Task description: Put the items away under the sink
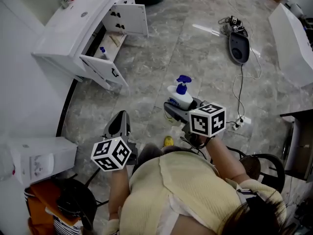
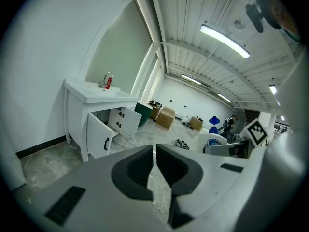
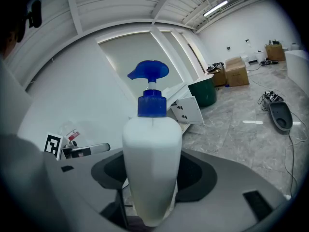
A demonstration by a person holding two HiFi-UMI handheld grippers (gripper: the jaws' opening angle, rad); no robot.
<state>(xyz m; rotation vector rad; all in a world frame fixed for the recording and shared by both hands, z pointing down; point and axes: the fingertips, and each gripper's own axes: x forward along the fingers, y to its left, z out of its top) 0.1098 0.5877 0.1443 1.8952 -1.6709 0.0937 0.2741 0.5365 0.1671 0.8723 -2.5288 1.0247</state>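
Nearest to the person, low in the head view, the left gripper (image 1: 119, 125) holds nothing, and its jaws are pressed almost together with only a thin crack between them. Just ahead, near the middle of the frame, the right gripper (image 1: 182, 107) squeezes a white soap bottle (image 3: 152, 149) around its fat lower part. The bottle stands straight up with its blue pump (image 3: 148, 71) on top. This looks like the carrying step, with the bottle up in the air and well apart from where it should go. Past the grey stone floor (image 1: 161, 58), in the upper left of the frame, the white sink cabinet (image 1: 63, 33) has both doors (image 1: 132, 17) swung open. A small bottle (image 1: 102, 51) with a blue top sits inside. To do this well, I think the squeeze should be firm and the bottle kept upright so it does not slip out. It should go in low, between the two doors, and come down beside the small bottle without bumping it. The empty gripper could push a door wider if it gets in the way.
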